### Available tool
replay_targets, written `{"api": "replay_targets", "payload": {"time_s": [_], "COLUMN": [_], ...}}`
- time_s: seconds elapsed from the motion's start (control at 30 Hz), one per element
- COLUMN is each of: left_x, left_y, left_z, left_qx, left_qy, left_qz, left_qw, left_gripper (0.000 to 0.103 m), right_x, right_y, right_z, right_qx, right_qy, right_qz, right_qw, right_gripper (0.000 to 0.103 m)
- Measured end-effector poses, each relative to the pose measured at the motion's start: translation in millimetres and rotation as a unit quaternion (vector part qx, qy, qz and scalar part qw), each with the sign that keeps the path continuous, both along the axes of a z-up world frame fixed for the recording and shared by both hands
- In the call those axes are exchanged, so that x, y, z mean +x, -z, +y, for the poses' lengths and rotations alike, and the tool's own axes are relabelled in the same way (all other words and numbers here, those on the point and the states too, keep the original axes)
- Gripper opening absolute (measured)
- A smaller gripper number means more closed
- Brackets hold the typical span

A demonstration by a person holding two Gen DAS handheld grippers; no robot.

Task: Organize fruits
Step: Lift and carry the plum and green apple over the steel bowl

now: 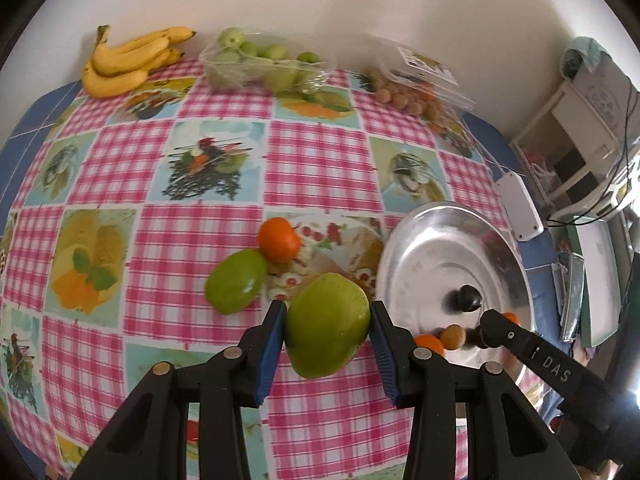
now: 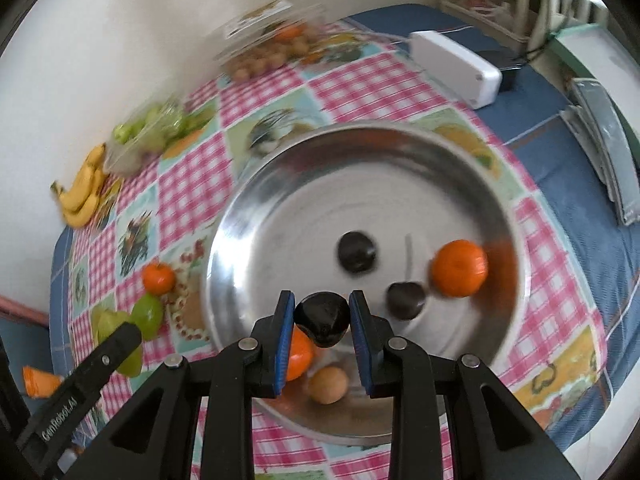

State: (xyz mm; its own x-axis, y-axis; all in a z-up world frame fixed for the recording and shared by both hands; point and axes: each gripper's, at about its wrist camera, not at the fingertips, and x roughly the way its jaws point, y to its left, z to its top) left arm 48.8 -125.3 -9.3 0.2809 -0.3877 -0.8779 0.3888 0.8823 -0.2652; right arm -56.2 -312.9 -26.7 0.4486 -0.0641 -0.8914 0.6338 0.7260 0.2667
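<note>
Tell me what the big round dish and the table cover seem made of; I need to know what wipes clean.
The round dish looks like bare polished metal, perhaps steel or aluminium: silvery, with blurred reflections. The table cover seems a printed sheet, possibly wipeable vinyl: flat checks and fruit pictures, but no clear sheen, so cloth is possible.

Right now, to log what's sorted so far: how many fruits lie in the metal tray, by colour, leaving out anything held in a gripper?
Dark fruits: 2
Orange fruits: 2
Tan fruit: 1
Total: 5
</note>
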Motion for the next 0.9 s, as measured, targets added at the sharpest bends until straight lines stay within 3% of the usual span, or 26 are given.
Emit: {"api": "replay_targets", "payload": {"time_s": [0.4, 0.9], "left_x": [-5.4, 2.2], "left_y": [3.2, 27.5], "left_z": [-49.0, -89.7], "left_qx": [0.003, 0.017], "left_qy": [0.049, 0.076], "left_qz": [-0.023, -0.009], "left_qw": [0.9985, 0.9969], "left_gripper": [0.044, 0.045], "right_x": [8.5, 28.5], "right_y": [1.5, 5.8], "right_z": [-19.8, -37.3], "right_qx": [-0.003, -0.015], "right_qy": [0.017, 0.021], "right_qz": [-0.018, -0.022], "right_qw": [1.0, 0.999], "right_gripper": [0.029, 0.029]}}
